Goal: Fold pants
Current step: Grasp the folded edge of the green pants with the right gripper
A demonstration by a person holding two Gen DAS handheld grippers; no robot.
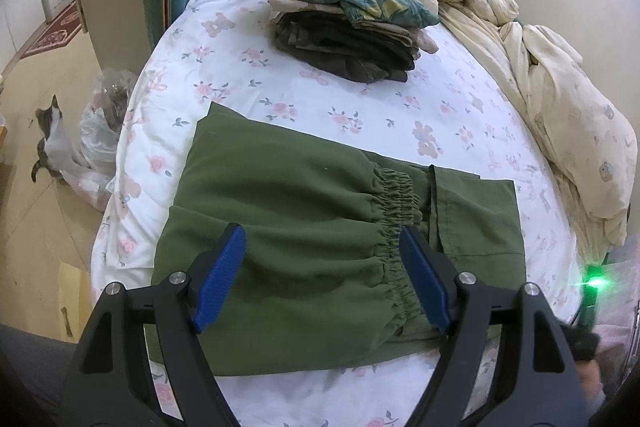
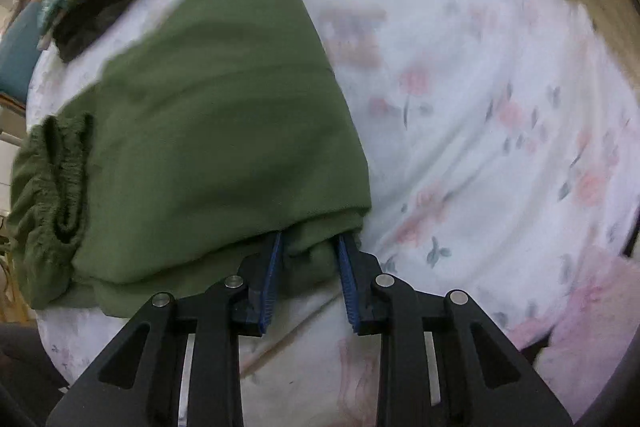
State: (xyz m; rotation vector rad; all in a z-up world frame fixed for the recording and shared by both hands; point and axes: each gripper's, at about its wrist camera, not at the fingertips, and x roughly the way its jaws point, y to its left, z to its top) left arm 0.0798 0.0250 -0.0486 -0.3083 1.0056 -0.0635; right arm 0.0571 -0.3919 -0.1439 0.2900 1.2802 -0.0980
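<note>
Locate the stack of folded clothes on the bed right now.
In the left wrist view the stack of folded clothes sits on the floral bedsheet, beyond the green pants, with the cream quilt to its right; the right wrist view shows it upper left.

A bed [image 1: 360, 99] in a floral sheet is seen; green pants [image 1: 304, 211] are laid flat beneath the tongs, a stack of folded clothes [image 1: 352, 31] beyond them, a rumpled cream quilt [image 1: 560, 99] farther right.

Left claw [image 1: 322, 251] gapes wide; right claw [image 2: 309, 247] stands narrower.
</note>
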